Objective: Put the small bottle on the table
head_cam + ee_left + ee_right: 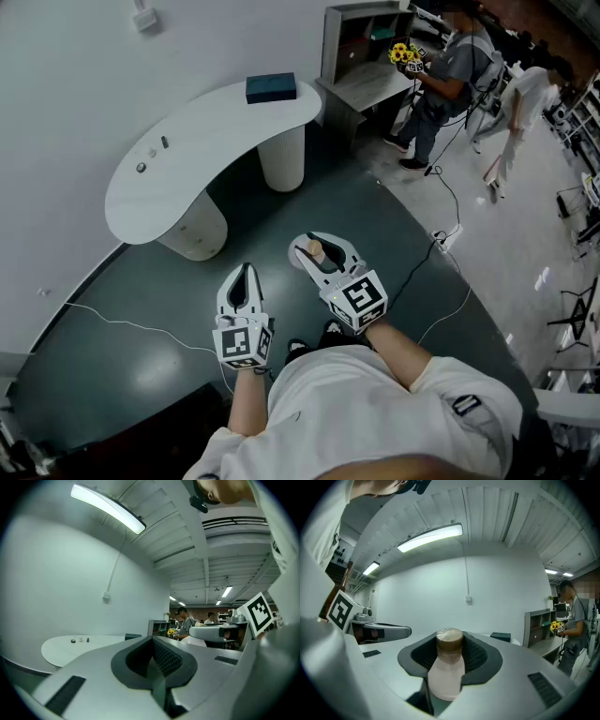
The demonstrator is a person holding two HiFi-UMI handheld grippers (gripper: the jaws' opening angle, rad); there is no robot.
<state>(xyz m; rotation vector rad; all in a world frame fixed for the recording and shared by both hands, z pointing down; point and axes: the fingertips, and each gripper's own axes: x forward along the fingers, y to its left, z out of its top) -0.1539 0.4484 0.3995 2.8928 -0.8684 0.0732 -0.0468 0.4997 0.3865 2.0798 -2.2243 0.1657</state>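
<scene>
A box (271,87) sits at the surface's (202,141) far right end, small items (141,167) toward its left. A shelf (356,56) stands right of the surface. Before the surface, left claw (246,274) beside right claw (317,246), a bottle (446,667) in the right one.

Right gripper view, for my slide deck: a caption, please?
Right gripper shut on the small brown-capped bottle, facing a white wall.

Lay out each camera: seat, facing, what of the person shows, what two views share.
Head view: on the head, looking steeply down at the white table; both forearms, left gripper, right gripper show.
Left gripper view: along its shut jaws toward the table; shirt shows.
Right gripper view: along jaws gripping the small bottle; shirt shows.
Shared: the dark box.
</scene>
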